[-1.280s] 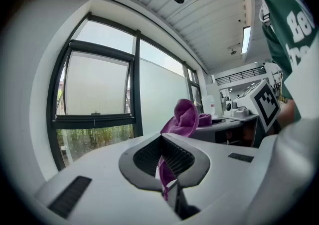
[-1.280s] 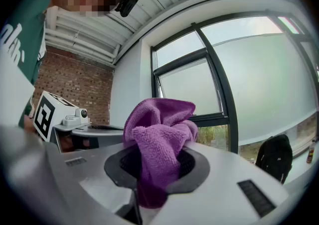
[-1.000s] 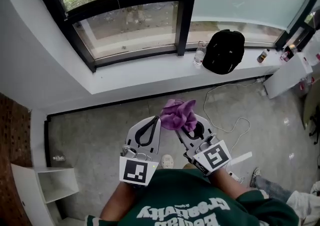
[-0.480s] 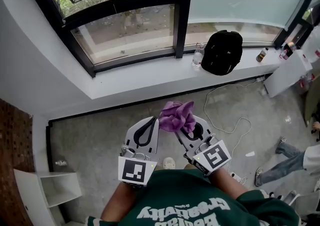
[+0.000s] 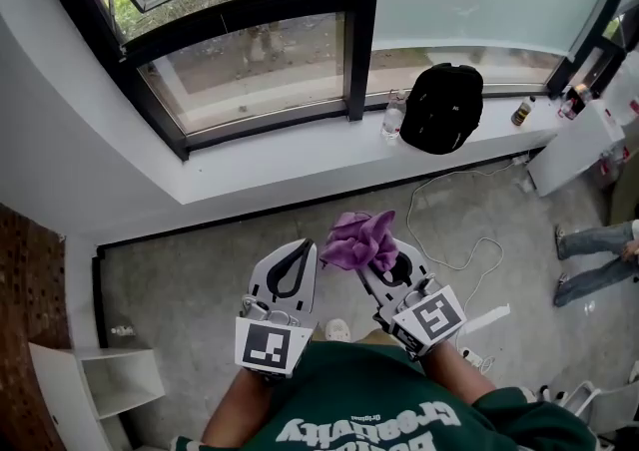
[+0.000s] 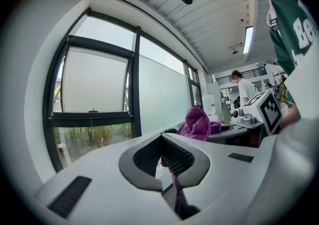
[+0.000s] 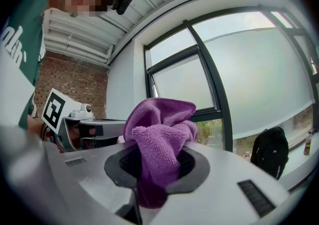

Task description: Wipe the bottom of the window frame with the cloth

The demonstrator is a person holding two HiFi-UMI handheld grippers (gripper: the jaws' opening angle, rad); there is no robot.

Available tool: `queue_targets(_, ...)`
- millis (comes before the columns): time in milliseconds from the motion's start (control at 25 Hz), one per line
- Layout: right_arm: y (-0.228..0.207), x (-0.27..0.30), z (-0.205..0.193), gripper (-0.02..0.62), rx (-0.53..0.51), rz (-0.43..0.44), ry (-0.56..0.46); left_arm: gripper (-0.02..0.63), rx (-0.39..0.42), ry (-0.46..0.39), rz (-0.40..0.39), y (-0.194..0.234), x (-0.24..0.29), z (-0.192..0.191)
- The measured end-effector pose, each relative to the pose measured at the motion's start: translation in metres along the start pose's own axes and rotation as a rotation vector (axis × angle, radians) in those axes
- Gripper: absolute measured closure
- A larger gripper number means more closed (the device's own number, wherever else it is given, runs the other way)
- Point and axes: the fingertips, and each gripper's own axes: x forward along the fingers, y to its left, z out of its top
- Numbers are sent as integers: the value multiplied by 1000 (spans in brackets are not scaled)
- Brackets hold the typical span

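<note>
Your right gripper (image 5: 382, 261) fingers clamped on purple cloth (image 5: 359, 237); left gripper (image 5: 300, 254) fingers shut, empty. Hardly moved this past second (window frame (image 5: 262, 122), upper centre, unreached).

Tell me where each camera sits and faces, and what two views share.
Head view: on the person's head, facing steeply down at window frame and floor; shows left gripper, right gripper, green shirt.
Left gripper view: on the left gripper, along its shut, empty jaws toward the window frame; green shirt at right.
Right gripper view: on the right gripper, along jaws clamped on the purple cloth, toward the window frame.
Shared: both gripper views show the purple cloth.
</note>
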Motion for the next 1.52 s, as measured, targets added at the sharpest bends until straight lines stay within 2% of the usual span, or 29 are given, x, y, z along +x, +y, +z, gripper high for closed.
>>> queue_targets(320, -29, 8, -13, 491, 8, -40, 23, 600, 19, 21, -34, 13, 31, -8)
queue_targets(440, -47, 20, -14, 491, 45, -70, 24, 600, 14, 7, -66, 22, 52, -5)
queue_targets(560, -65, 39, -17, 491, 37, -91, 54, 600, 7, 3, -98, 38, 78, -5)
queue_targets(680, -86, 67, -17, 491, 48, -108, 47, 600, 25, 11, -158, 58, 112, -8)
queue_targets(760, -100, 93, -15, 491, 63, -110, 44, 600, 59, 10, -196, 77, 137, -10)
queue_targets(960, -138, 172, -12, 491, 75, -135, 80, 600, 70, 17, -252, 144, 200, -12)
queue_targets(1160, -169, 250, 2, 491, 91, -130, 93, 600, 140, 6, -316, 205, 250, -8)
queue_targets(1320, -196, 296, 8, 491, 143, -166, 73, 600, 123, 59, -350, 244, 278, -20)
queue_targets(1440, -216, 318, 6, 491, 152, -201, 67, 600, 108, 10, -349, 266, 301, -20)
queue_targets(1520, -225, 329, 1, 491, 164, -217, 74, 600, 90, 6, -348, 276, 314, -27)
